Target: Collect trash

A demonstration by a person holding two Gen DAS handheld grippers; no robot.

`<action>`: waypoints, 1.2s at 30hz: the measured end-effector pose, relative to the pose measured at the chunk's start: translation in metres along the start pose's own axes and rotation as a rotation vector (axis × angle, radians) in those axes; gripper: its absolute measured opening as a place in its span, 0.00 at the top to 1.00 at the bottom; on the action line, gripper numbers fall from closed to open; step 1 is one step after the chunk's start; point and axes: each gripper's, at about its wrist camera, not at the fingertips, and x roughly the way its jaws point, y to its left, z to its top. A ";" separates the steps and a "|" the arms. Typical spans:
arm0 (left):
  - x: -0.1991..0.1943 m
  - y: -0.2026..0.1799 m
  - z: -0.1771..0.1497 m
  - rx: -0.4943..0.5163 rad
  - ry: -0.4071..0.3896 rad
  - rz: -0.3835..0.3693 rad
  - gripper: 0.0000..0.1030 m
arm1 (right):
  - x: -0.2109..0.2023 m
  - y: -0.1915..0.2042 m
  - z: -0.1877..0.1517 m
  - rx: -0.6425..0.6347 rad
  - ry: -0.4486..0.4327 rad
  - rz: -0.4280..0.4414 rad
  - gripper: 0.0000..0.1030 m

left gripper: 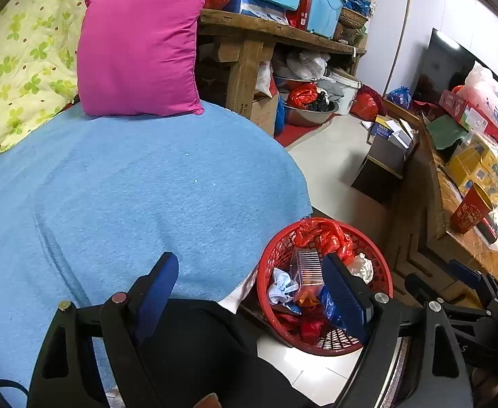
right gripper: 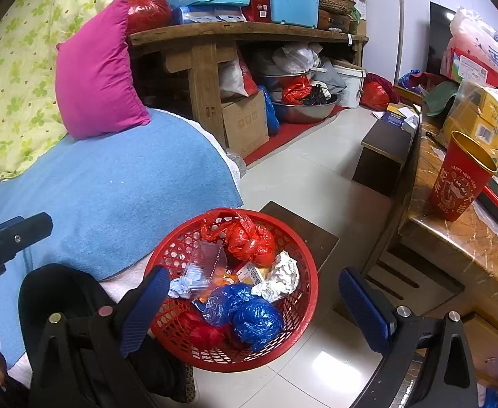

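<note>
A red mesh basket (right gripper: 311, 268) stands on the tiled floor beside the bed. In it lie a knotted red bag (right gripper: 250, 239), crumpled blue bags (right gripper: 249, 312), a white paper wad (right gripper: 282, 277) and a clear plastic container (right gripper: 204, 265). My right gripper (right gripper: 254, 309) hangs over the basket, open, with nothing pressed between its blue pads (right gripper: 143, 306). My left gripper (left gripper: 252, 292) is open too, over the edge of the blue blanket. Its right finger overlaps the basket (left gripper: 383, 272), the clear container (left gripper: 306, 268) and the red bag (left gripper: 323, 234). Neither gripper holds anything.
A blue blanket (left gripper: 130, 187) covers the bed, with a pink pillow (left gripper: 140, 44) behind it. A cluttered wooden shelf (left gripper: 249, 34) stands at the back. On the right are a table with a red paper cup (right gripper: 459, 180) and a low dark stool (right gripper: 384, 156). Black cloth (left gripper: 198, 346) lies under the left gripper.
</note>
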 end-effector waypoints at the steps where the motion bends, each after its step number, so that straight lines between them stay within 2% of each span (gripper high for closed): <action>1: 0.000 -0.001 0.001 0.000 -0.001 0.002 0.16 | 0.000 0.000 0.000 0.001 0.000 0.000 0.02; 36: 0.000 -0.010 -0.003 0.037 -0.014 0.000 0.15 | -0.001 -0.001 -0.005 0.011 0.007 -0.008 0.02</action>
